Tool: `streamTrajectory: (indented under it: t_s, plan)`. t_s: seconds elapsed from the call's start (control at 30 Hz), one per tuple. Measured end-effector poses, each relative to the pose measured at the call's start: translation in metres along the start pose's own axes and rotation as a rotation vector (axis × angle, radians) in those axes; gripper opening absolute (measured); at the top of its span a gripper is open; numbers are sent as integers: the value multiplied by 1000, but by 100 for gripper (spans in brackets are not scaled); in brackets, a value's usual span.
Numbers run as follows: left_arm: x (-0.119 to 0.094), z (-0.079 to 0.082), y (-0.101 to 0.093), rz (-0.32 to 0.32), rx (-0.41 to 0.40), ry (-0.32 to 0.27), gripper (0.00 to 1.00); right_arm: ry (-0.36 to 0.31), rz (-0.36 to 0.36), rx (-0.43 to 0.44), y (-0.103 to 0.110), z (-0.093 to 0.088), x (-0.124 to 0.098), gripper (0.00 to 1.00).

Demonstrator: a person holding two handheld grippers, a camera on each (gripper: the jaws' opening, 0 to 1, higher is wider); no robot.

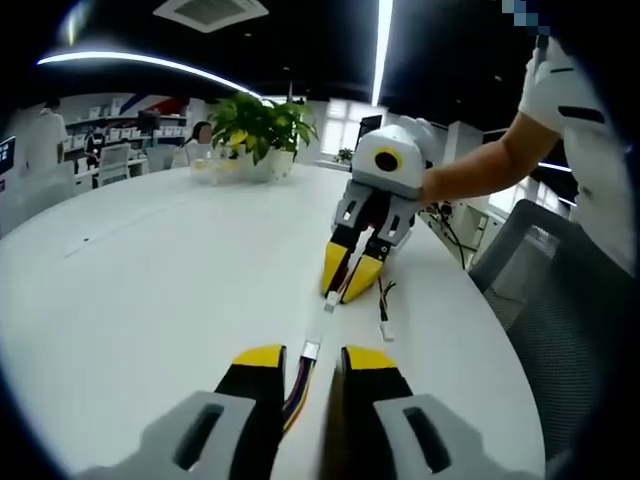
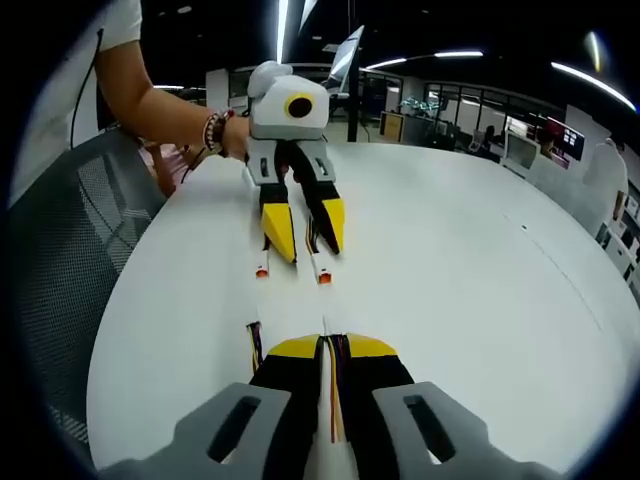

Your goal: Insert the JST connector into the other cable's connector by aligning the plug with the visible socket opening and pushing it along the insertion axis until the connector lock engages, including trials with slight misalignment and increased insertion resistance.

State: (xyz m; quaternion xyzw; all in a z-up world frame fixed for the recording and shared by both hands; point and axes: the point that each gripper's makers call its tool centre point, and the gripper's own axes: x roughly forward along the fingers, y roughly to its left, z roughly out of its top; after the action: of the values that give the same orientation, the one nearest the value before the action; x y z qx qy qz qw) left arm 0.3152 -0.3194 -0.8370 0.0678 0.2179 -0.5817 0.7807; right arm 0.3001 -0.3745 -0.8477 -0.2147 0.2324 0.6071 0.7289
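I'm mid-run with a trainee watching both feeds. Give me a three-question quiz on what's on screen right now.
1. True or false: the left connector and the right connector are already mated.
2. What stands at the far side of the table? A) plant B) laptop C) toolbox
3. Fill in: the left claw and the right claw are each shut on a ____.

Key: 1 false, a gap shows between them; 2 A; 3 cable.
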Motion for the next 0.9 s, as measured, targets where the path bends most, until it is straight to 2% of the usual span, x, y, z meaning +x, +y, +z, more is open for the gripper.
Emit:
streamTrajectory:
  t_s: [0.23,0.5,0.73,0.9]
  plan:
    - [3,-5,-3,-8,33,15,14,-4,5,-8,2,1,-1,5]
    - [3,-6,0,-8,48,5,10,-11,11,-2,3,1,-1,4]
    - [5,-8,-2,-18,69,2,3,-10,11,-6,5,2,-1,4]
    - [5,-6,-7,-22,70,-4,2,-10,17,-10,6,2,-2,4]
